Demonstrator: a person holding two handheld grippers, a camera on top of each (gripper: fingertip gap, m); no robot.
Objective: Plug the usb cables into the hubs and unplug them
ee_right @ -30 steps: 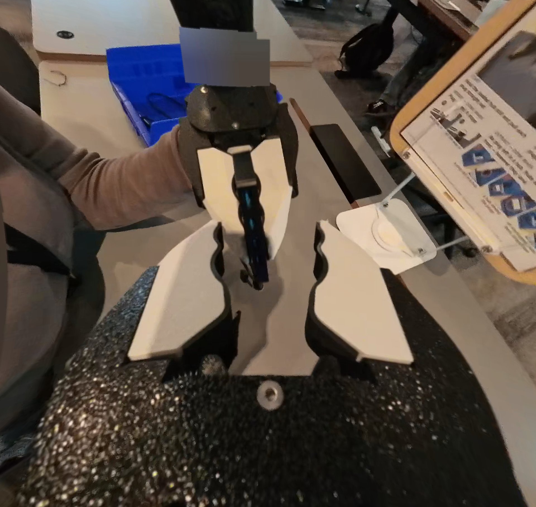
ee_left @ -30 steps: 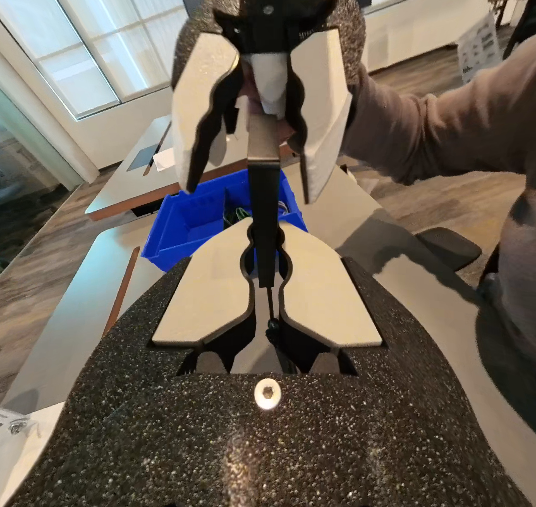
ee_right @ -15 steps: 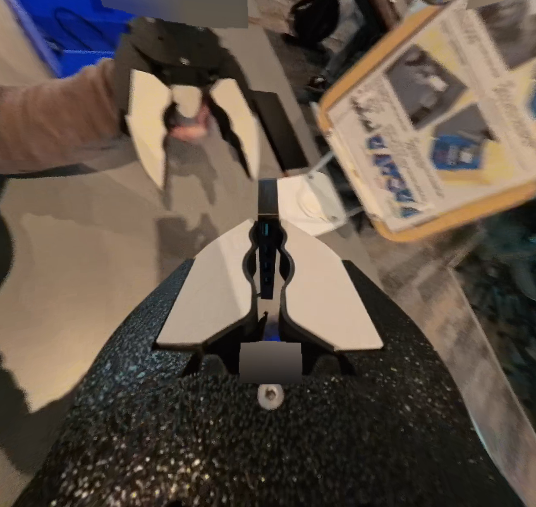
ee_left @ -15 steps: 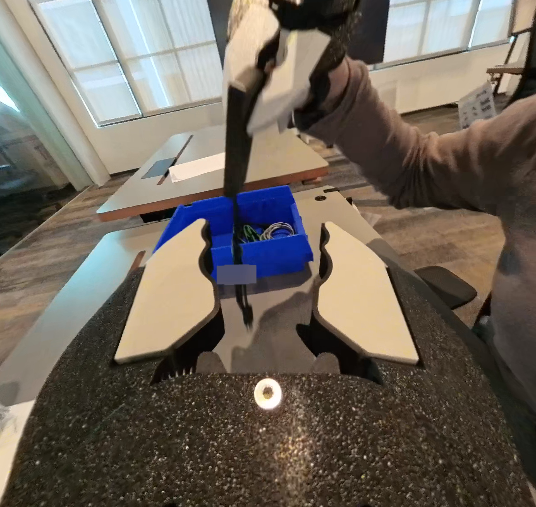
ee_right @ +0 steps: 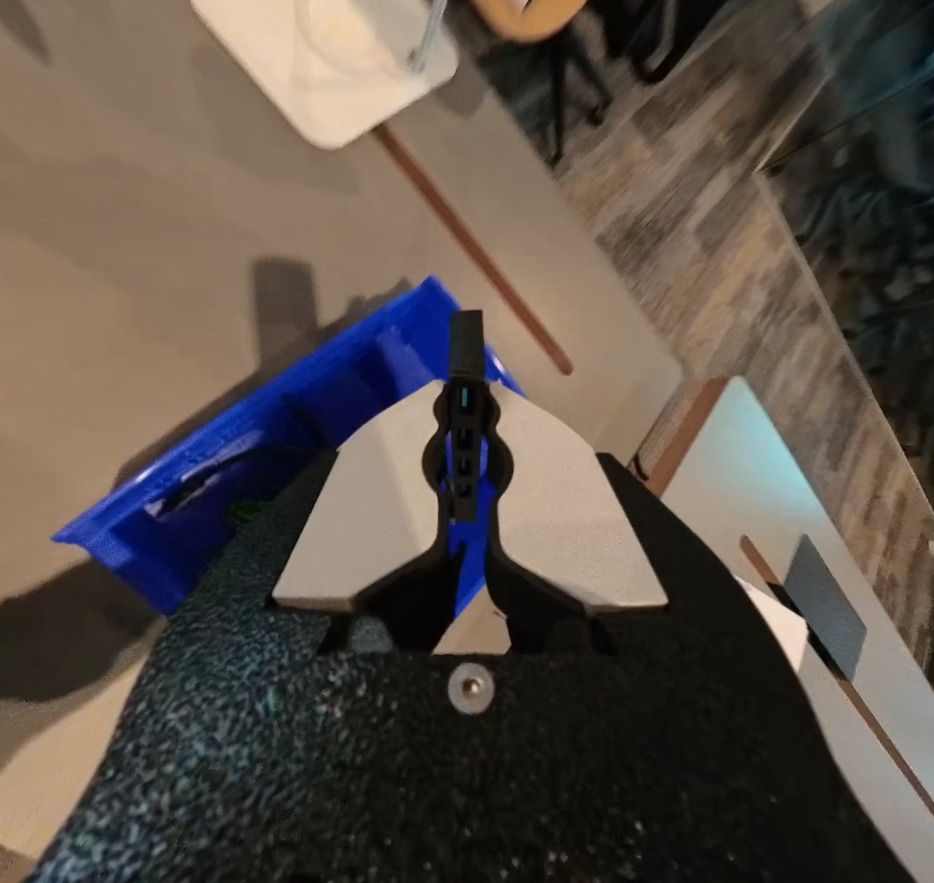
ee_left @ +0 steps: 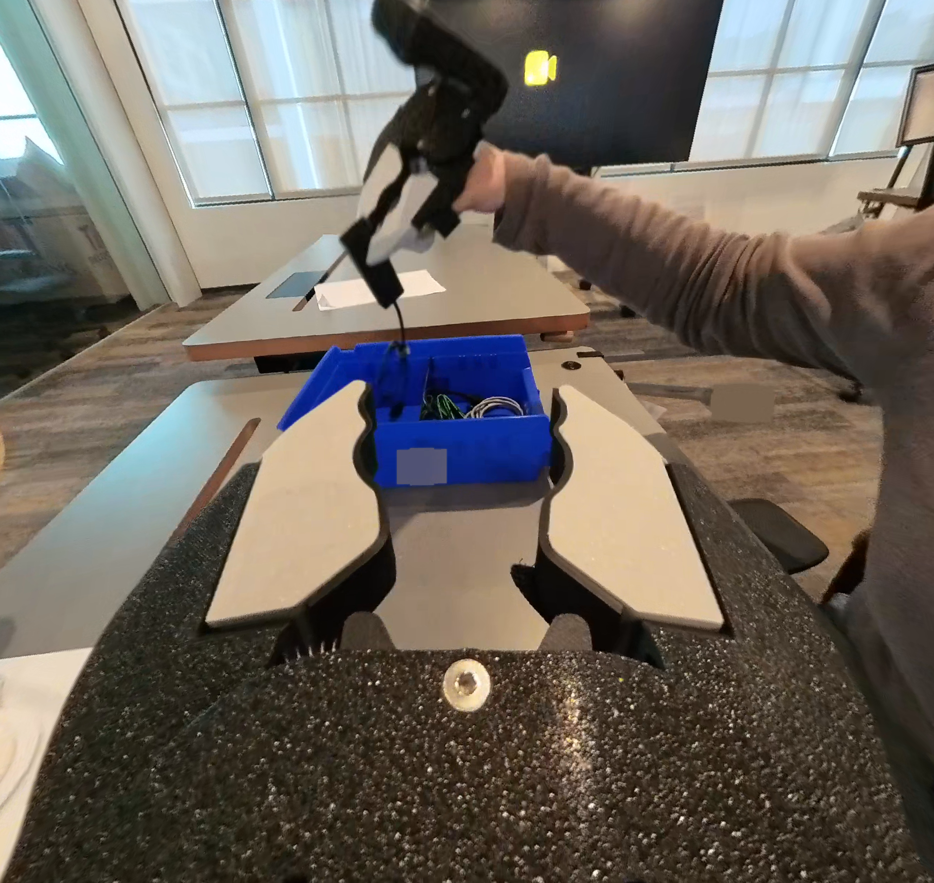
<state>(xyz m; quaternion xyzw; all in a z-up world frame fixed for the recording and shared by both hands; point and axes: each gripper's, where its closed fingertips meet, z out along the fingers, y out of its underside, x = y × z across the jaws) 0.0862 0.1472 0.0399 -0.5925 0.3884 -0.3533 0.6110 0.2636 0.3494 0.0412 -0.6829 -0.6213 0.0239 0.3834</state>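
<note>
Right wrist view: right fingers (ee_right: 467, 419) clamp the black hub (ee_right: 466, 434); left fingers (ee_left: 457, 434) spread empty.

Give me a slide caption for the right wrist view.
Right hand-held gripper clamps a black USB hub above the blue bin.

Daylight floods through the windows (ee_left: 283, 75) ahead of the left gripper (ee_left: 462, 447), whose sharp fingers cast soft shadows on the table (ee_left: 126, 505). The right wrist view is dimmer, warm-toned, motion-blurred throughout, with wide-angle bending at the edges.
</note>
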